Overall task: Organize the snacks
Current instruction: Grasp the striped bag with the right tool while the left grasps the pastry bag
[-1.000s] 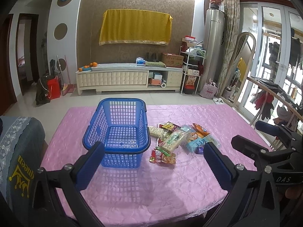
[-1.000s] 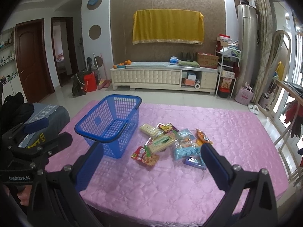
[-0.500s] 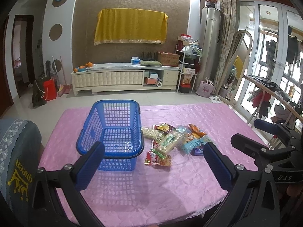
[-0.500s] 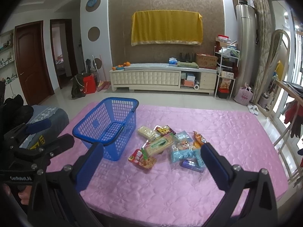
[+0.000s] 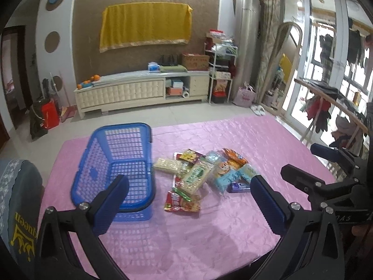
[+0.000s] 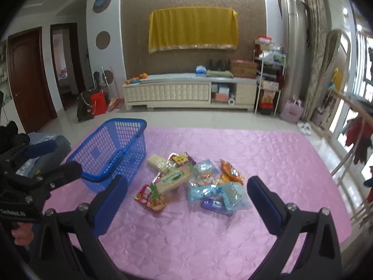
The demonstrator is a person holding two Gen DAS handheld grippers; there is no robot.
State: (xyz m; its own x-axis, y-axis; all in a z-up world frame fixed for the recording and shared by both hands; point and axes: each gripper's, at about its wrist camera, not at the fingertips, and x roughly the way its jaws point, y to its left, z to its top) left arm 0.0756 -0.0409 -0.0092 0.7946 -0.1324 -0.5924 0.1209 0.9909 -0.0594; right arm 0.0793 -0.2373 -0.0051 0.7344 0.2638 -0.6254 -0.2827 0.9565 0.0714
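Both hand-held grippers, left (image 5: 188,200) and right (image 6: 186,200), hover spread wide and empty; the snack pile (image 6: 188,182) lies straight ahead of the right one, blue basket (image 5: 116,163) at far left.

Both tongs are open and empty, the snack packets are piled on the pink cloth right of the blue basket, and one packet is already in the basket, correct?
Not quite: the blue plastic mesh basket holds no packet, as the left wrist view shows. The rest stands: both the left tongs and right tongs are open and empty, and the pile of snack packets lies on the pink quilted cloth, right of the basket.
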